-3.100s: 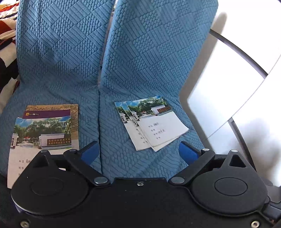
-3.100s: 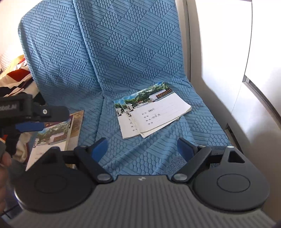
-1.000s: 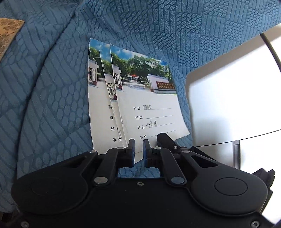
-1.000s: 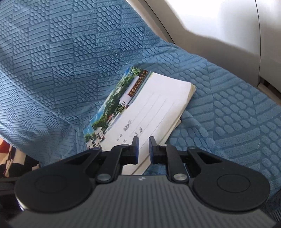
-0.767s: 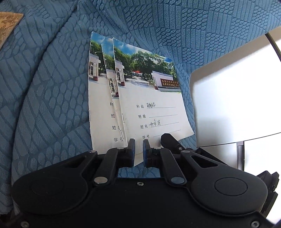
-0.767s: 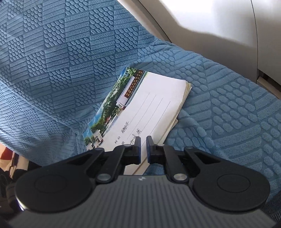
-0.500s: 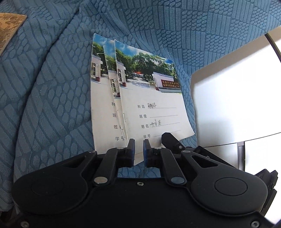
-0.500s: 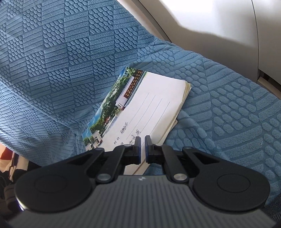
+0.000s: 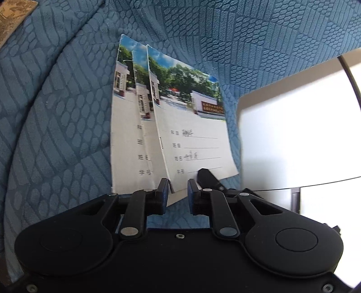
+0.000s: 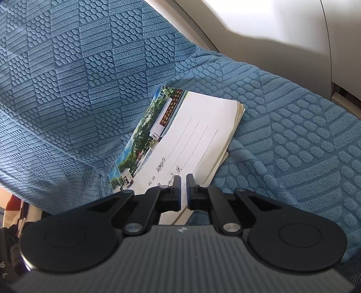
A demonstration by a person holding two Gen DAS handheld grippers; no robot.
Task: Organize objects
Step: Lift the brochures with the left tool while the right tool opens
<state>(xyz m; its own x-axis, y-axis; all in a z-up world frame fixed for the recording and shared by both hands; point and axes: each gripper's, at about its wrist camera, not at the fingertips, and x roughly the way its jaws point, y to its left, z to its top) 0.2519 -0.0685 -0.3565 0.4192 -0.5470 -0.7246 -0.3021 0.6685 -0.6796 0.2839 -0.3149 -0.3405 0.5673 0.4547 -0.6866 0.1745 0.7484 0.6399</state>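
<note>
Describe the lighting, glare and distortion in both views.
Left wrist: the white panel at right is blown out and the blue seat cover bows with fisheye curvature. Right wrist: even daylight, a soft shadow on the white wall, notebooks sharp.

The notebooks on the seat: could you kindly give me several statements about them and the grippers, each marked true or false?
1. The notebooks overlap in a fanned pile. True.
2. They lie on a red cushion. False: they lie on a blue textured seat cover.
3. The top notebook has handwriting on its cover lines. True.
4. The left gripper is far from the pile. False: the top notebook's lower edge sits between its slightly parted jaws.
5. The right gripper has its jaws nearly closed. True.
</note>
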